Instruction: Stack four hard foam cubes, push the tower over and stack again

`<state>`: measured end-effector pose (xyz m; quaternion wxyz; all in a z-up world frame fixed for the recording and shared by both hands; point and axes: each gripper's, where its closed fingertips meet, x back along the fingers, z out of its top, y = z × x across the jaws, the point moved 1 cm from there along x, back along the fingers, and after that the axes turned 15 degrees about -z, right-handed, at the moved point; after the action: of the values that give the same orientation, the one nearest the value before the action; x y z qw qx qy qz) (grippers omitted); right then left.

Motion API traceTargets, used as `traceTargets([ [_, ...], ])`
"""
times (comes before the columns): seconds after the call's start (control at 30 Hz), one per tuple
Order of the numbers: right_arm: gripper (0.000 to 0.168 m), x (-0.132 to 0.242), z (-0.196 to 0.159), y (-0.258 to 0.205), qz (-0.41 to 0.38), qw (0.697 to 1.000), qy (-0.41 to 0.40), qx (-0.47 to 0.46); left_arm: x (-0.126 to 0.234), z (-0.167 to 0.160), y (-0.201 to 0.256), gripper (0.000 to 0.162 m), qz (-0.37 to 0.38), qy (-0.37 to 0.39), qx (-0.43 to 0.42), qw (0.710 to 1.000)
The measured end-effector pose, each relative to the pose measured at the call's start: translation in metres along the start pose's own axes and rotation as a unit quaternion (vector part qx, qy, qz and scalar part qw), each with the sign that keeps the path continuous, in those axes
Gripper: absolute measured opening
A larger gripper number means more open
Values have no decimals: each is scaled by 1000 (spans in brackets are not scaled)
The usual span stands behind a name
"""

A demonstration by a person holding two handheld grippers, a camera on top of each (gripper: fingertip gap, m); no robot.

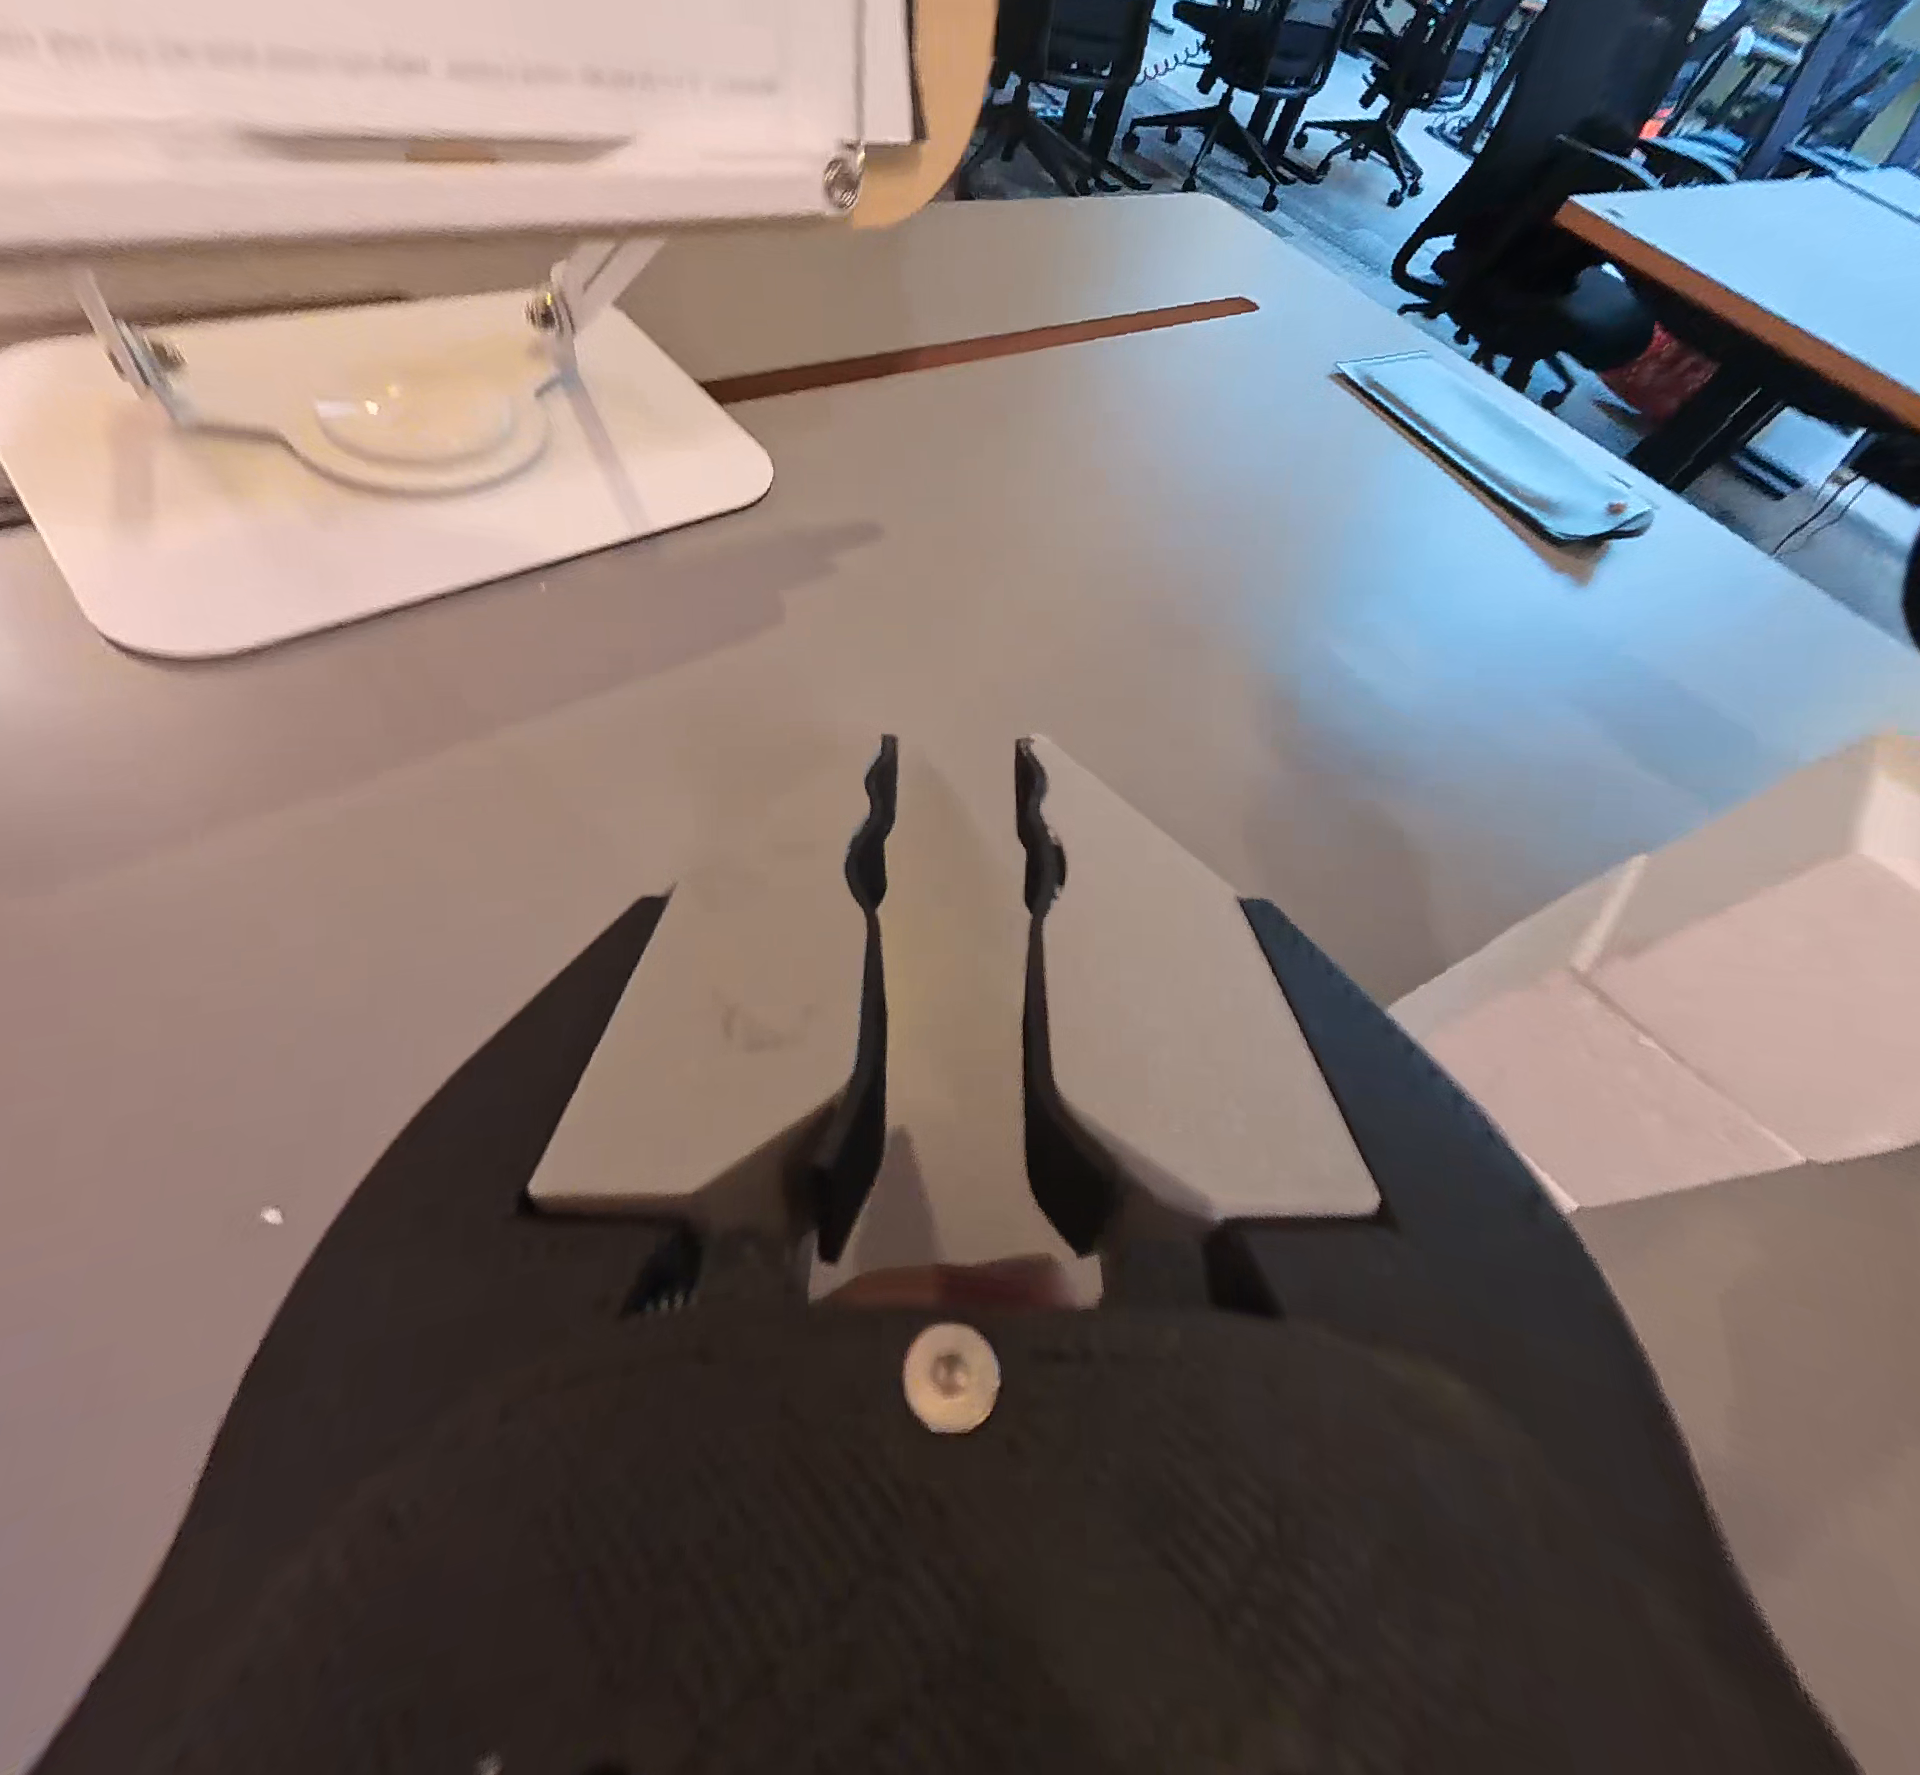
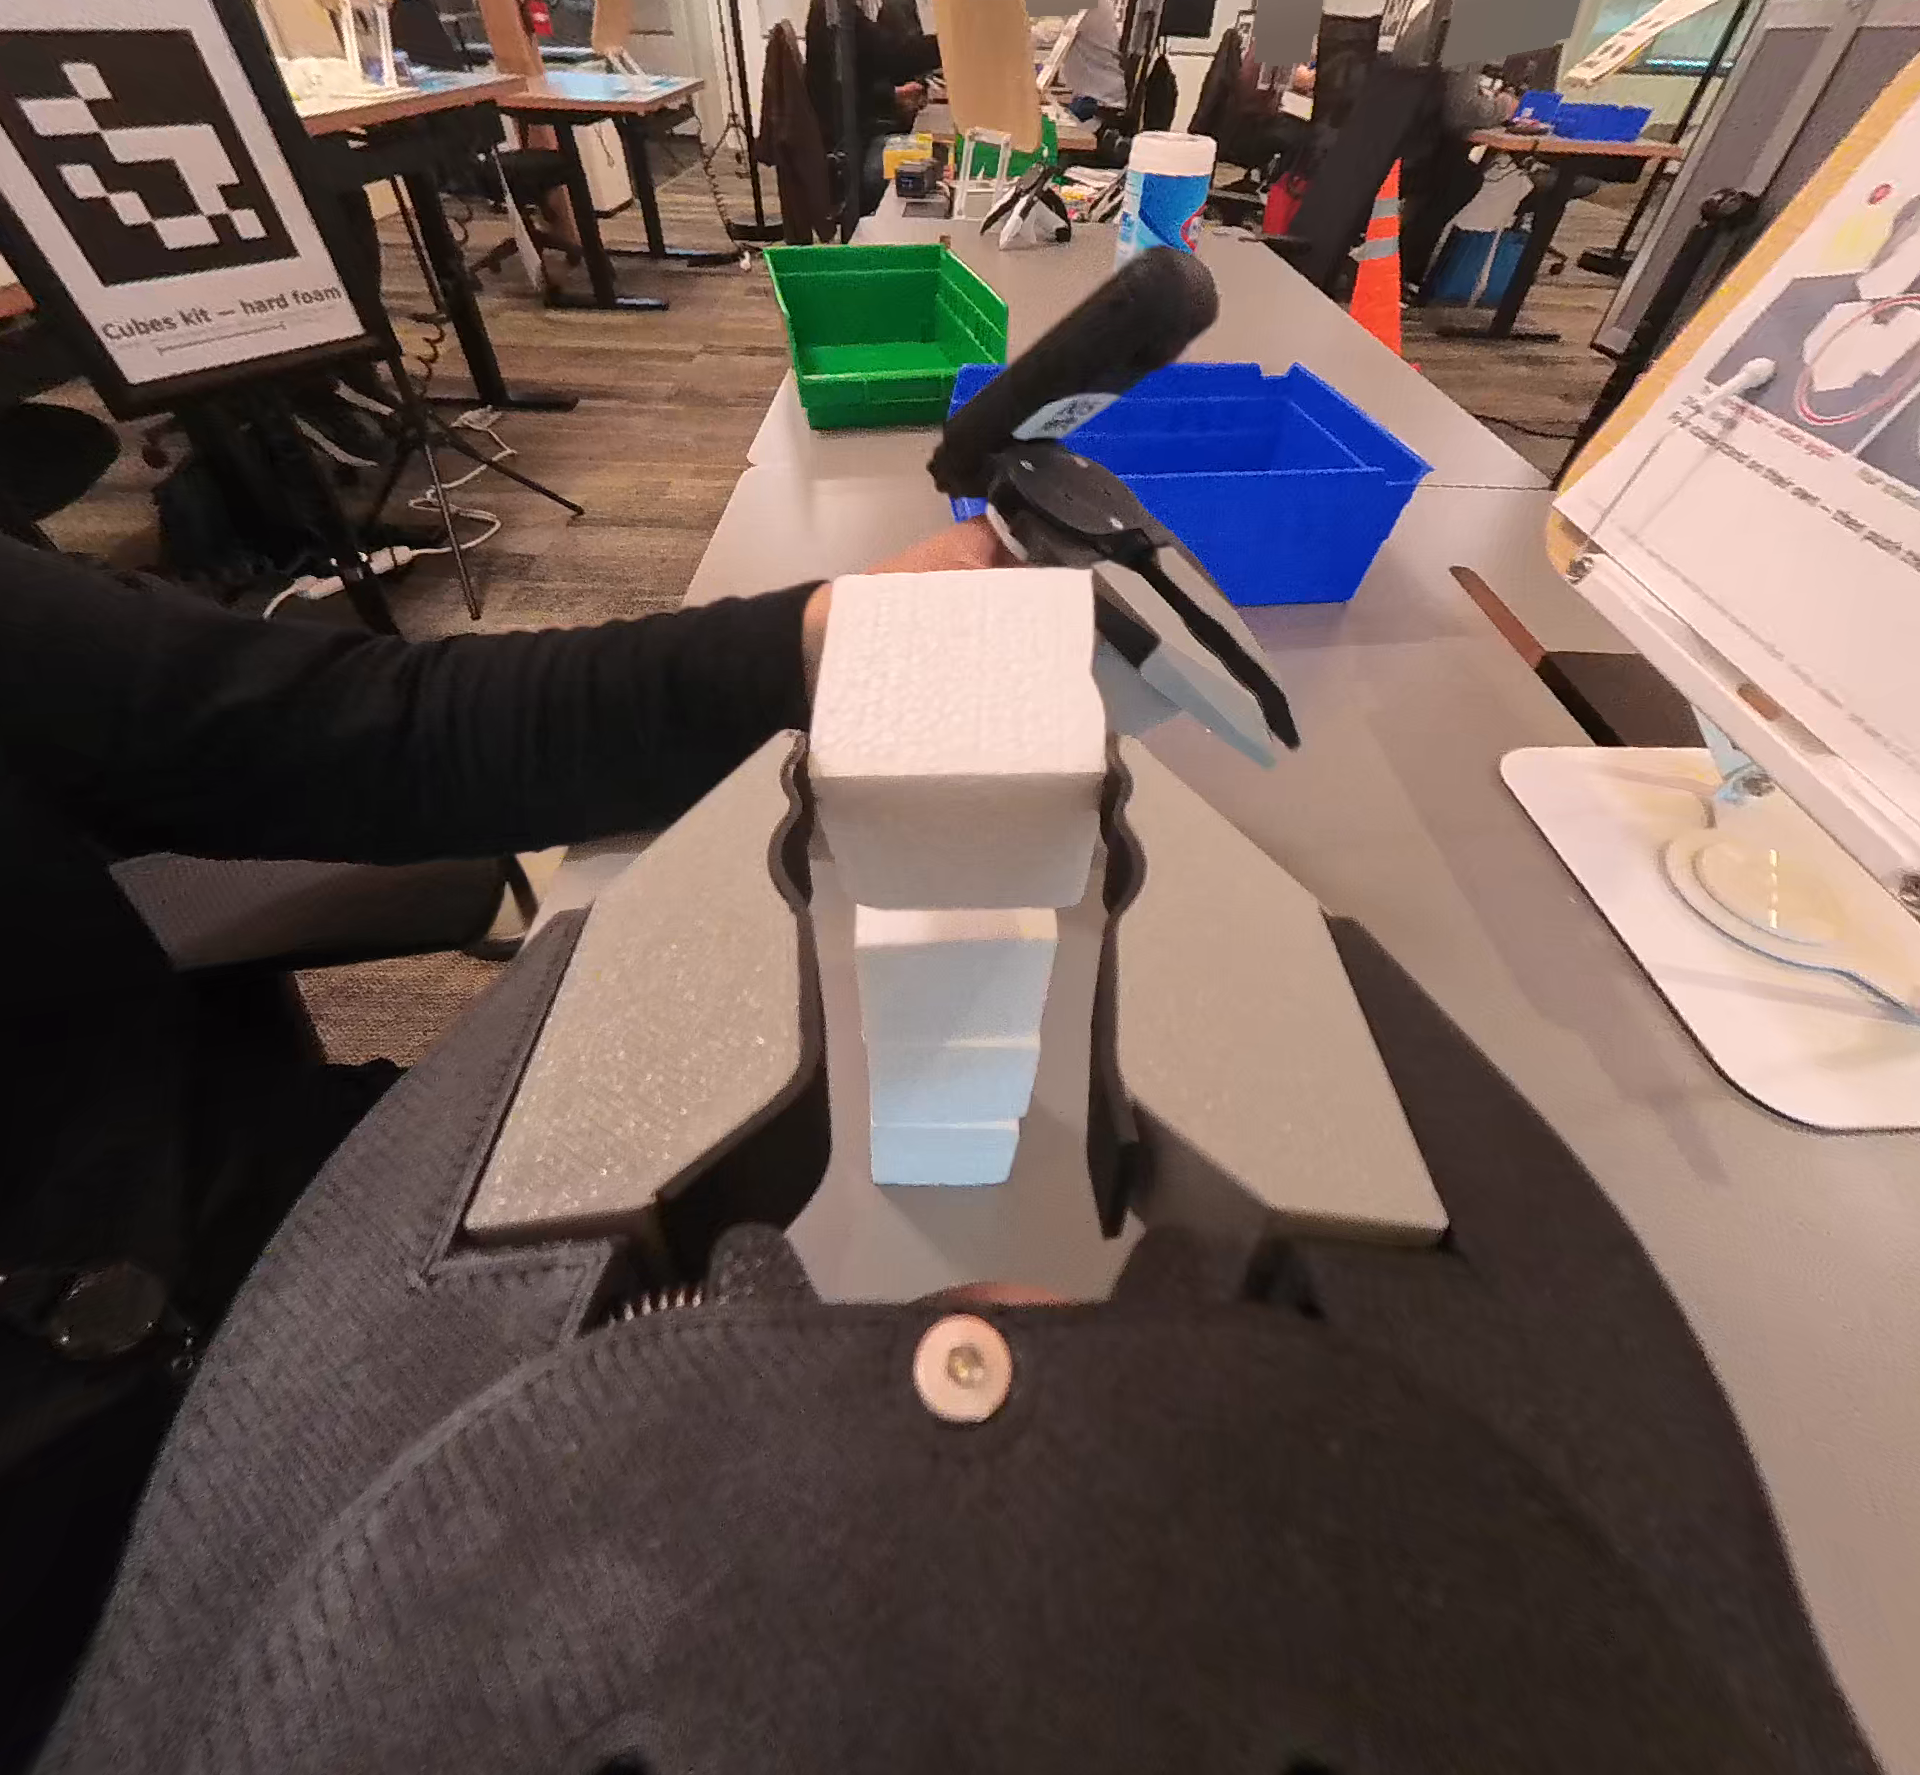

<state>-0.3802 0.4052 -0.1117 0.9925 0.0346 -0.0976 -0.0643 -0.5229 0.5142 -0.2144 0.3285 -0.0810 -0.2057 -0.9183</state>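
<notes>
Right hand-held gripper (image 2: 954, 816) clamped on a white foam cube (image 2: 956, 738) poised above a stack of three cubes (image 2: 951, 1050) on the grey tabletop (image 2: 1455, 1362), left hand-held gripper (image 1: 954, 759) empty with a narrow gap, angled downward past the stack, blue bin (image 2: 1268, 489) behind.

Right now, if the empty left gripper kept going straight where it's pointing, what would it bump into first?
Probably the grey table. The left gripper tilts down toward bare tabletop; the white stand sits off to one side, the foam cubes to the other.
</notes>
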Motion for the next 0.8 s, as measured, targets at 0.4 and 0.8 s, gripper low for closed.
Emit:
traceTargets([
  [0.4, 53, -2, -8, -1, -19, 1000, 10, -4, 3, 9, 7, 22, -19, 29, 9, 999],
  [0.8, 53, -13, 2, 3, 9, 999, -29, 32, -7, -10, -7, 24, 28, -42, -16, 999],
])
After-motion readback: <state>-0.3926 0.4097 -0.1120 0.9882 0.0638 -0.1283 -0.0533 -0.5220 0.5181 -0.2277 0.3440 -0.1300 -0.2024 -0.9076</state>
